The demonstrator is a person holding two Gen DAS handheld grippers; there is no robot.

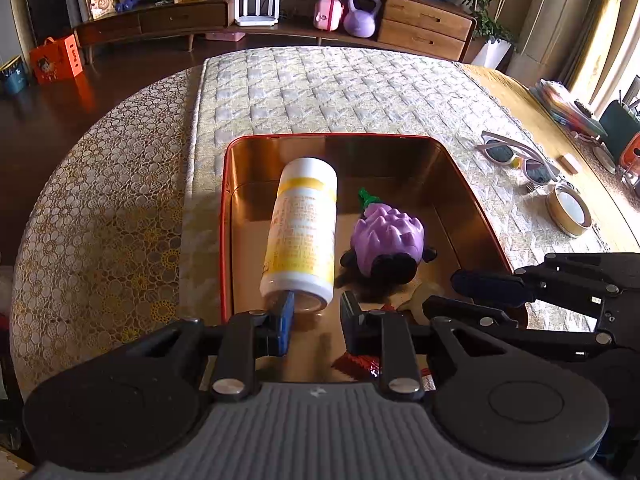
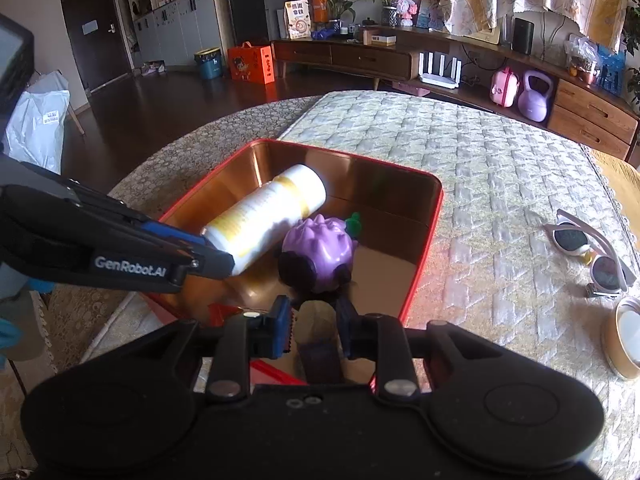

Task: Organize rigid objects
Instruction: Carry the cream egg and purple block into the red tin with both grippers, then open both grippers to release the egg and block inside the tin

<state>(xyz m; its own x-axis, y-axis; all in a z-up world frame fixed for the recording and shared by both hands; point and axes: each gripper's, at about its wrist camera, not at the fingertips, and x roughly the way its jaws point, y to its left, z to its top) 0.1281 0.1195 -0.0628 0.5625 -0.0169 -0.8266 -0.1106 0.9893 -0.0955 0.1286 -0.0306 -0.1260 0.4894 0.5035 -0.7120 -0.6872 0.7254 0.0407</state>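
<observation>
A red tin with a shiny gold inside sat open on a quilted mat.

A white bottle with a yellow label lay tilted in the left part of the tin. Its top end was up by the tin's far wall, and its bottom end was near the tin's front.

The left gripper was over the front of the tin. Its jaws stood narrow. One finger touched the bottle's bottom end. I could not tell if the jaws really held the bottle.

A purple toy with a green stem and black ears sat in the middle of the tin, just right of the bottle.

The right gripper was at the tin's front right corner, close behind the toy. Its jaws were narrow too. A small pale thing was between them. I could not tell if the pads pressed on it.

A red wrapper lay at the very front of the tin.

To the right of the tin, out on the mat, lay white sunglasses. A roll of tape lay just in front of them, also well apart from the tin.
</observation>
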